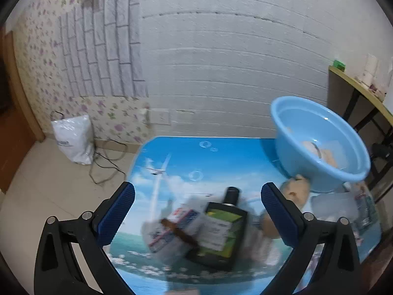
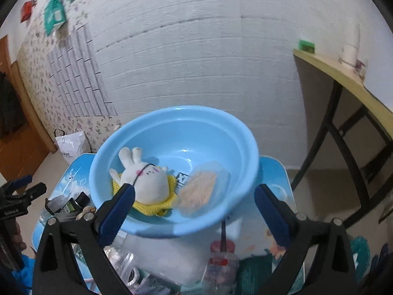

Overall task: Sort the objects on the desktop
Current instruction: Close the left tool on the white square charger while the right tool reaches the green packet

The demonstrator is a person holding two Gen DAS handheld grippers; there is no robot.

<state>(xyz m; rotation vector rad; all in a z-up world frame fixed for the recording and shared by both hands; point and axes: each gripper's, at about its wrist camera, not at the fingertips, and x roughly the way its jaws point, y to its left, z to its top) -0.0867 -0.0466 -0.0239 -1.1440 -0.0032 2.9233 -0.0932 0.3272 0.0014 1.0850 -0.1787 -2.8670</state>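
Left wrist view: my left claw (image 1: pixel 197 211) hangs spread and empty over a dark bottle (image 1: pixel 221 231) lying on the table (image 1: pixel 172 157) beside a white packet (image 1: pixel 169 231); the blue basin (image 1: pixel 319 145) sits to the right. I judge the bottle the next pick: lower, straddle its body, then close.

Right wrist view: my right claw (image 2: pixel 194 211) is spread wide, holding nothing, just before the basin (image 2: pixel 172 228), where a plush rabbit (image 2: pixel 147 179) and a clear bag (image 2: pixel 203 189) already lie sorted.

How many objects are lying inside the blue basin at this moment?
2. A white plush rabbit lies on the left of the blue basin, and a clear bag with something peach-coloured lies on the right. Smaller things may be hidden beneath them.
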